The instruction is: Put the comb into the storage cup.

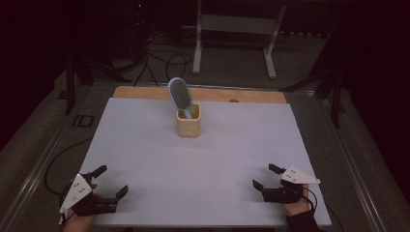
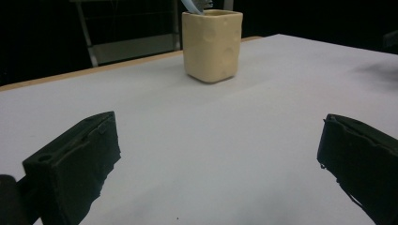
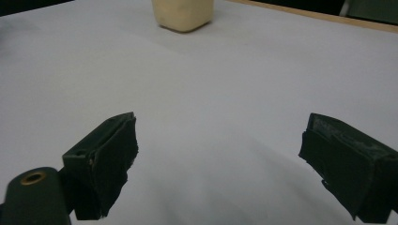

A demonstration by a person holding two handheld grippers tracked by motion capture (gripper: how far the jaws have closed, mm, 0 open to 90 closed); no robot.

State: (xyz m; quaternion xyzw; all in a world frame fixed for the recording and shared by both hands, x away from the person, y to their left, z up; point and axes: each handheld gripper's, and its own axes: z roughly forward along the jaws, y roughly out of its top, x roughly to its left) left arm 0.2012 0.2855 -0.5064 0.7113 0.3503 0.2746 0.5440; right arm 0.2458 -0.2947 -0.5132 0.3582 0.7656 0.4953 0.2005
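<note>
A cream square cup (image 1: 188, 123) stands upright on the white sheet (image 1: 145, 145) toward the back middle of the table. A pale blue hairbrush (image 1: 180, 95) stands in it, handle down, head leaning up and left. The same cup (image 2: 212, 44) rises ahead in the left gripper view, and the cup's base (image 3: 183, 15) sits at the top of the right gripper view. My left gripper (image 1: 112, 180) rests open at the front left corner. My right gripper (image 1: 265, 176) rests open at the front right. Nothing lies between either pair of jaws.
The sheet covers a wooden tabletop whose bare strip (image 1: 145, 92) runs along the back edge. A small dark spot (image 1: 234, 101) marks that strip. Beyond the table stand a metal frame (image 1: 237, 34) and floor cables (image 1: 164, 60) in dim light.
</note>
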